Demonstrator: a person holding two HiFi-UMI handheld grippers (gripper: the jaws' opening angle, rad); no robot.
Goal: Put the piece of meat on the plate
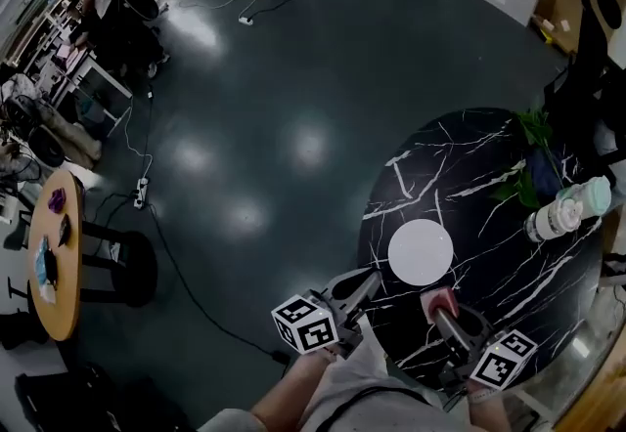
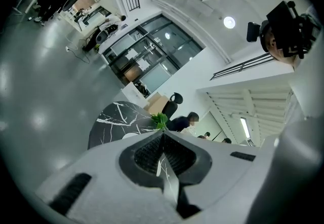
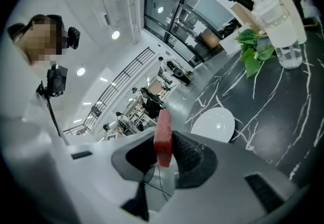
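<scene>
Just short of the plate's near rim, toward the person: the right gripper, clamped on the piece of meat. Meat pinkish red, a flat slab held on edge between the two pads, sticking up past the jaw tips, clear of the plate and not touching it. From the right gripper view, same grip confirmed: pads pressed on both faces of the slab, plate beyond it and to the right.

To the near left of the plate, by the rim of the black marble table: the left gripper, jaws closed together at the tips, nothing between them, pointing toward the plate.

Plate itself white, round, bare, lying flat on the white-veined tabletop.

Well beyond the plate, at the far right side of the same table: a green leafy plant and, just beside it, two pale bottles.

Far to the left of the plate, across the dark glossy floor: a small orange-topped round table, a power strip with trailing cables, and a person at a desk.
</scene>
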